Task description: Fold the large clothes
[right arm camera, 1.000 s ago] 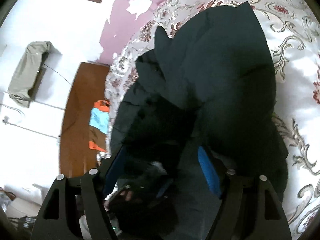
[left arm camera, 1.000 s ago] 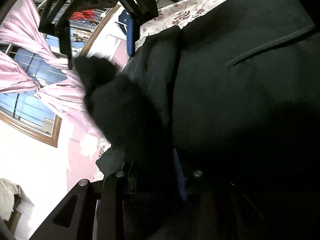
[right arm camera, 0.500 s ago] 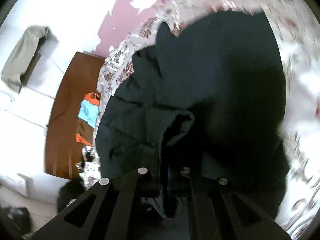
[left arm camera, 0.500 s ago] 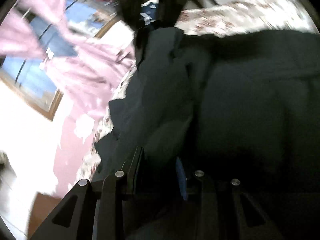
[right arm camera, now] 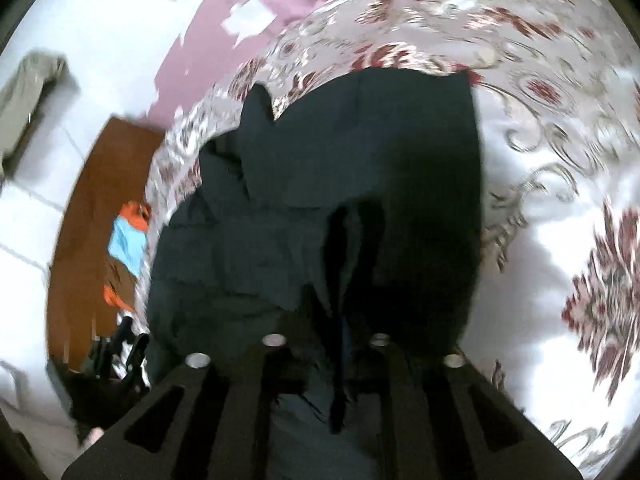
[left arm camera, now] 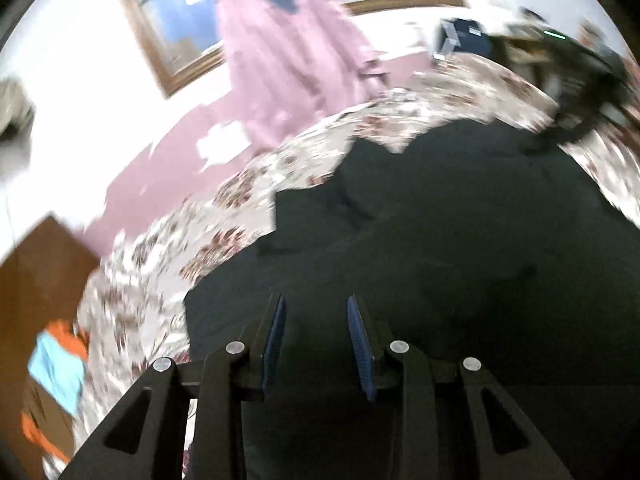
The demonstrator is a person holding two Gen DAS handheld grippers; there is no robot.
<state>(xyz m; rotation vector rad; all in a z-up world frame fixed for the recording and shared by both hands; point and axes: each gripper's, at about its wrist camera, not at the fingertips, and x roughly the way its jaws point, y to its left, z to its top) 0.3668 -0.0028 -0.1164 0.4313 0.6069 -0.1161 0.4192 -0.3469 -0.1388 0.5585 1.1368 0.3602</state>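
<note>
A large black coat (left arm camera: 460, 240) lies bunched on a bed covered by a white bedspread (right arm camera: 560, 160) with dark red flowers. The left gripper (left arm camera: 316, 336) hangs over the coat with its blue pads (left arm camera: 276, 332) spread apart and nothing between them. The right gripper (right arm camera: 340, 340) is clenched on a raised fold of the coat. Behind the bed hang pink curtains (left arm camera: 288, 52) across a wood-framed window (left arm camera: 172, 40). Left of the bed, a brown wooden cabinet (right arm camera: 92, 208) holds orange and light blue cloth (right arm camera: 128, 236), close to the coat's edge. To the right, bare bedspread extends well past the coat.
</note>
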